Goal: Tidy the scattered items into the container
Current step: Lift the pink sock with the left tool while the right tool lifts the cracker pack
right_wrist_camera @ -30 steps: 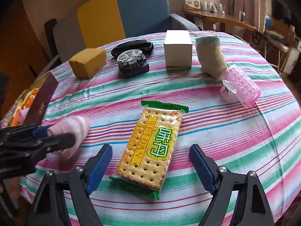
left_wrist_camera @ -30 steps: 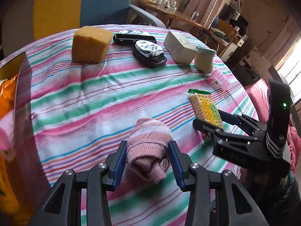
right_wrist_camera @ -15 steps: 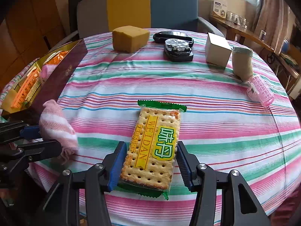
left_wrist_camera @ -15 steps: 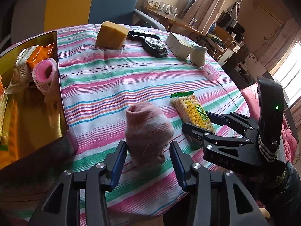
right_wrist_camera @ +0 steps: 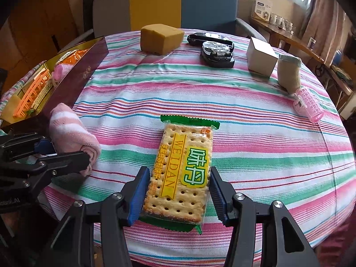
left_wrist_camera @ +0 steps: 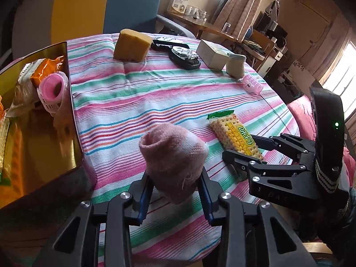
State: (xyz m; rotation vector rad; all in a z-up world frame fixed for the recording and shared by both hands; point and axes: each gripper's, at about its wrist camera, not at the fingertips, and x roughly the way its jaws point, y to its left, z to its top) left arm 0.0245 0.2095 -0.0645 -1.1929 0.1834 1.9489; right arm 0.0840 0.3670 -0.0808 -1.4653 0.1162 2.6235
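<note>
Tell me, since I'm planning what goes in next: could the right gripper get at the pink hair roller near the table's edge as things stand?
Probably not yet: the right gripper is shut on the cracker packet. The pink hair roller itself lies clear on the tablecloth.

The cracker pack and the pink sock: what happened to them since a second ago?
The right gripper closed its fingers on the cracker pack. The left gripper, still closing, squeezes the pink sock, now tipped up from the cloth. The box has come into the left view. The sponge stayed put.
</note>
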